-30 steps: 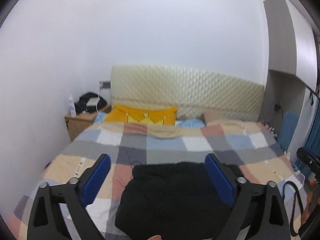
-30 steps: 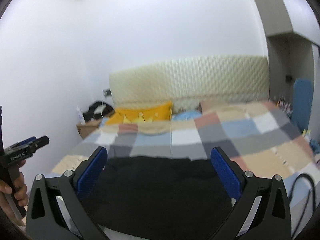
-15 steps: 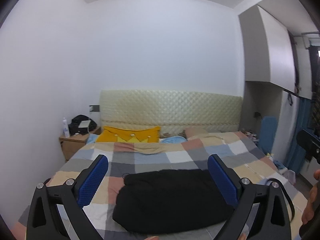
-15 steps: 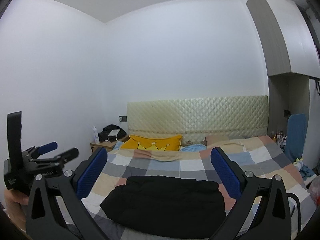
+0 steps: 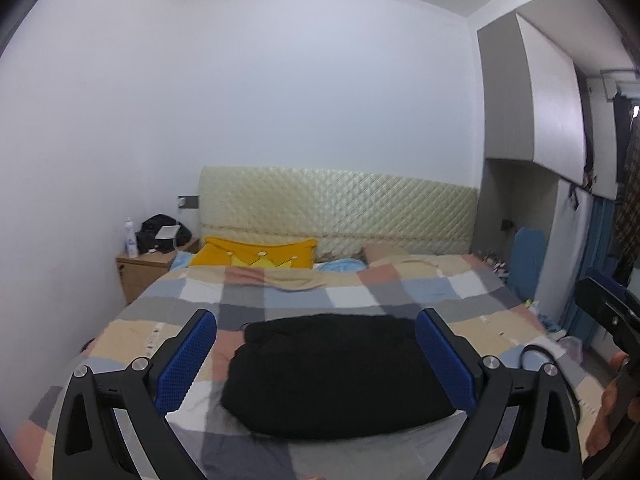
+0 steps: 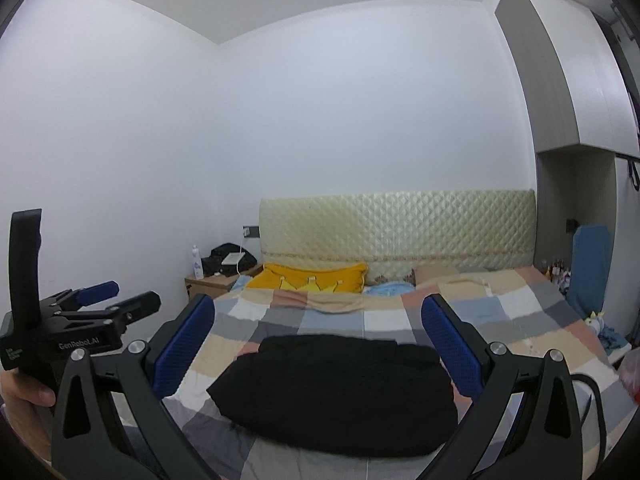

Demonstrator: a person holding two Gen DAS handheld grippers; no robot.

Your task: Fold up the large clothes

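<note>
While both tools sit raised off the bed [image 5: 132, 344], I read the fold as done: black garment [image 5: 340, 372] lies in a compact bundle mid-quilt. Left tool [image 5: 316, 364] wide, empty; right tool [image 6: 318, 350] wide, empty. Next, imo: check edges, or a fresh item.

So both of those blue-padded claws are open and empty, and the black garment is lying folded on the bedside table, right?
Not quite. The black garment lies on the bed's checked quilt, not on the bedside table, as both wrist views show. The rest holds: the left gripper and the right gripper are both open and hold nothing.
</note>
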